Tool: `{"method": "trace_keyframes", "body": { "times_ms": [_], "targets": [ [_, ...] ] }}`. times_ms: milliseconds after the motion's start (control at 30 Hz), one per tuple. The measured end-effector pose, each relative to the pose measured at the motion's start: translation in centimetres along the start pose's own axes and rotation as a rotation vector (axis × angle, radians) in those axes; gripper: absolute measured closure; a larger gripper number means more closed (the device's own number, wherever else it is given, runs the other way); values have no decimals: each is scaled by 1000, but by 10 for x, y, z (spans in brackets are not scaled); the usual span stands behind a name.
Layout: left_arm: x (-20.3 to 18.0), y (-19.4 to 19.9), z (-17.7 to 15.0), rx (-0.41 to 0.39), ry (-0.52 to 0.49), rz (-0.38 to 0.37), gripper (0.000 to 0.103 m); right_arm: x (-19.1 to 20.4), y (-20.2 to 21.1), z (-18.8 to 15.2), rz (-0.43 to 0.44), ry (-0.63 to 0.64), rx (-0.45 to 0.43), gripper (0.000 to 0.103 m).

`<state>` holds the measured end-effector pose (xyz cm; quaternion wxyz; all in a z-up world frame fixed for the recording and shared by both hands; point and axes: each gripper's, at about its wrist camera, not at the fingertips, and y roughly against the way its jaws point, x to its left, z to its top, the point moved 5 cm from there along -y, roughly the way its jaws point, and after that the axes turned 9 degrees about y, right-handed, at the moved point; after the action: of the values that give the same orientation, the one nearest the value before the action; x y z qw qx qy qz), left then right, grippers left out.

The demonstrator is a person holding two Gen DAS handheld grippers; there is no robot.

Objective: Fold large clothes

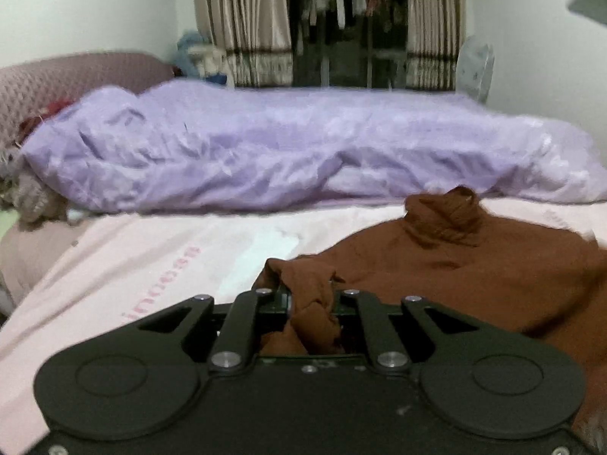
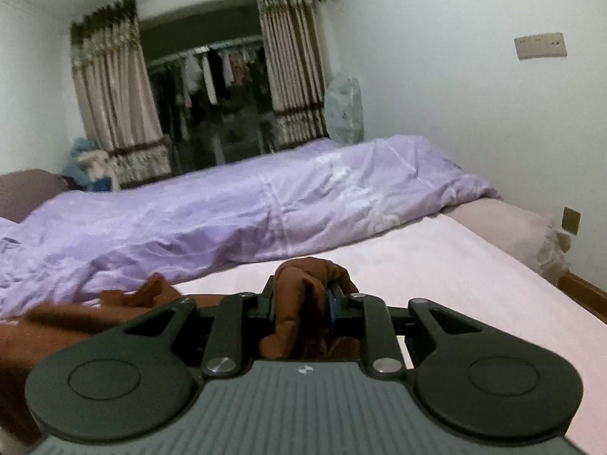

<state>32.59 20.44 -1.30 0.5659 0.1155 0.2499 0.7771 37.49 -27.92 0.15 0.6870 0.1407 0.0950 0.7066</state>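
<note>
A large brown garment (image 1: 474, 265) lies on the pale pink sheet (image 1: 151, 265) of the bed, with its high collar (image 1: 444, 216) standing up toward the far side. My left gripper (image 1: 309, 297) is shut on a bunched edge of the garment at its left side. My right gripper (image 2: 303, 299) is shut on another bunched fold of the brown garment (image 2: 303, 288), lifted a little above the pink sheet (image 2: 474, 284). The rest of the cloth trails to the left in the right wrist view (image 2: 76, 322).
A rumpled lilac duvet (image 1: 284, 151) runs along the far side of the bed, also in the right wrist view (image 2: 227, 212). Behind it are curtains (image 1: 239, 22) and a dark window. A pillow (image 2: 512, 223) lies at the right, a padded headboard (image 1: 76, 79) at the left.
</note>
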Motion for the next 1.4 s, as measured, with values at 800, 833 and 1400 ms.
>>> {"method": "trace_keyframes", "body": {
  "times_ms": [800,833,1400],
  "targets": [
    [50,-38,25,21,100,50,16,-48,-72,-4,-69,-151,27,14],
    [47,-37,22,24,98,40,16,-49,-74,-6,-47,-143,41,14],
    [20,-38,3,78,-23,-55,9,-8,-96,-40,70,-39,197,13]
  ]
}}
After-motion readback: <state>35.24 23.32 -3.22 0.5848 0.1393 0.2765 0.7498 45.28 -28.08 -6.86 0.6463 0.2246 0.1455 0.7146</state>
